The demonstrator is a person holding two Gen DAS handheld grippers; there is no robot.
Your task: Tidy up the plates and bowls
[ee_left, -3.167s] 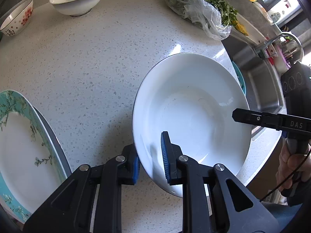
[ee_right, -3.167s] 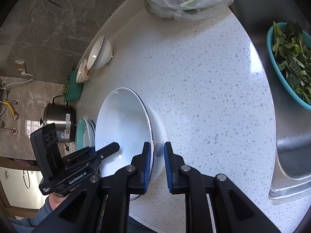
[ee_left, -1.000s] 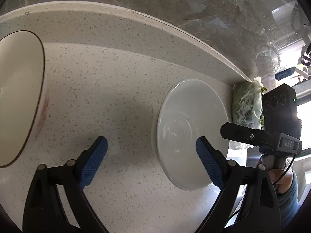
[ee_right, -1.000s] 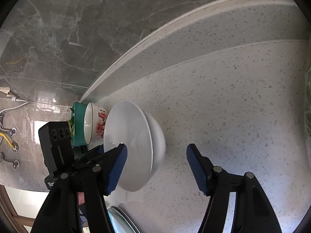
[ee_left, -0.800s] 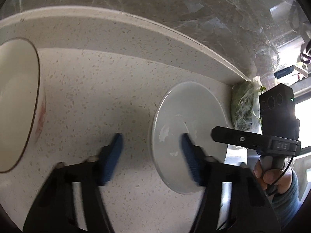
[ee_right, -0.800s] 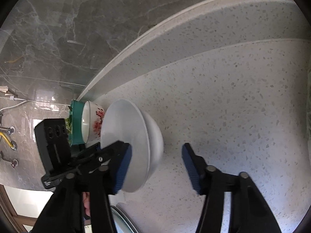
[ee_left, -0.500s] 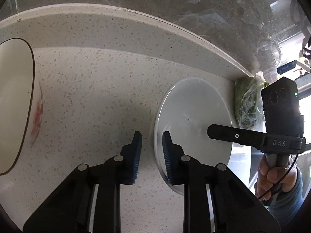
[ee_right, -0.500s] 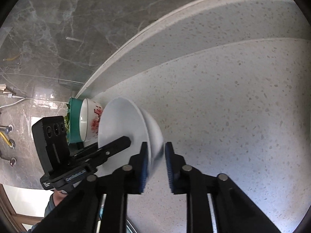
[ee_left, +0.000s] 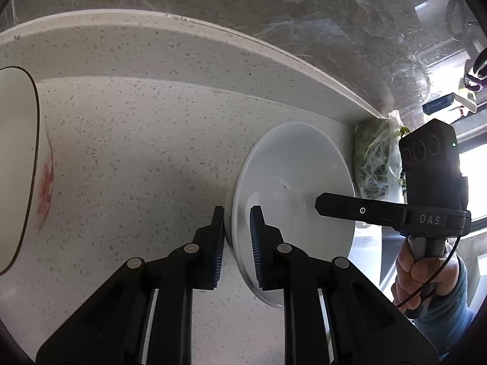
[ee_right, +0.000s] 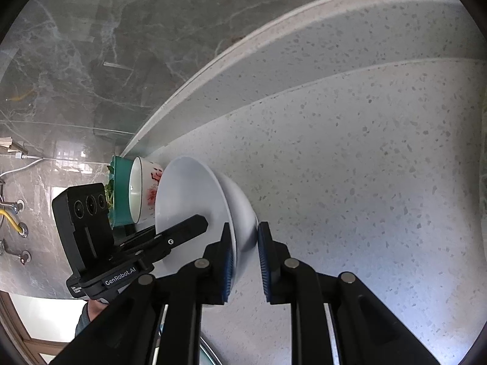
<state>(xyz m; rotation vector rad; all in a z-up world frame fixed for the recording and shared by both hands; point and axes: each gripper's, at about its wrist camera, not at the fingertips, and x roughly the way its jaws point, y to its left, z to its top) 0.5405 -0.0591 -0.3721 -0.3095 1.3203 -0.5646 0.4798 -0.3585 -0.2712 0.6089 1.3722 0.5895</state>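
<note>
A pale speckled stone counter [ee_left: 146, 140] fills most of both views, with a low raised ledge [ee_right: 334, 36] of the same stone along its back. Behind the ledge stands a glossy dark grey marble wall [ee_right: 91, 45] with white veins, which reflects the room. Bright daylight comes from a window [ee_left: 474, 179] at the right edge of the left view. Far left in the right view, a white cable [ee_right: 18, 170] runs along the wall.

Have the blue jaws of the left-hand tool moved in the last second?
Yes. The left gripper has just been closing: its jaws stood wide over the counter and now pinch the white bowl's near rim.
</note>
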